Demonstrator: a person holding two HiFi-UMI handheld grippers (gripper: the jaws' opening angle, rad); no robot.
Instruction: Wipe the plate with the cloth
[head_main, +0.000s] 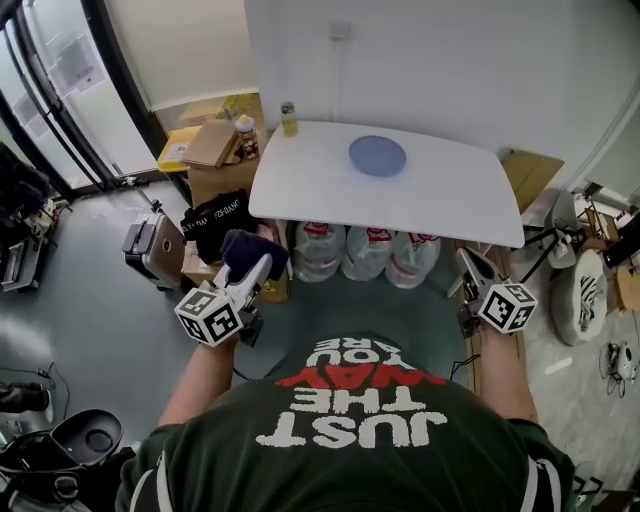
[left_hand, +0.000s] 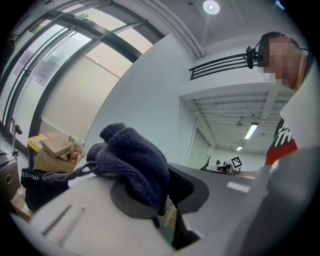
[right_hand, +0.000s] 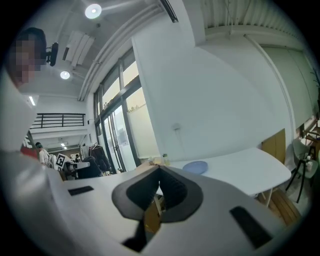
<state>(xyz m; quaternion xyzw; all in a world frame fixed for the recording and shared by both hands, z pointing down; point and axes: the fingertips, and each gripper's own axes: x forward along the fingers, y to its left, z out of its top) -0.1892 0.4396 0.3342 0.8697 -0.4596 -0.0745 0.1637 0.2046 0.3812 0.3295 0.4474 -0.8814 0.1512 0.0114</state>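
A round blue plate (head_main: 377, 156) lies on the white table (head_main: 450, 195), toward its far side; the right gripper view catches the plate (right_hand: 195, 167) small and far ahead. My left gripper (head_main: 262, 262) is held short of the table's near left corner, shut on a dark blue knitted cloth (head_main: 252, 249). In the left gripper view that cloth (left_hand: 131, 162) bunches over the jaws. My right gripper (head_main: 468, 262) hangs below the table's near right edge, shut, with nothing between its fingers (right_hand: 159, 172).
Three large water bottles (head_main: 368, 250) stand under the table. Cardboard boxes (head_main: 212, 145) and a small bottle (head_main: 289, 119) sit at the table's far left corner. A black bag (head_main: 215, 222) and a case (head_main: 155, 250) lie on the floor at left. Chairs (head_main: 580, 285) stand at right.
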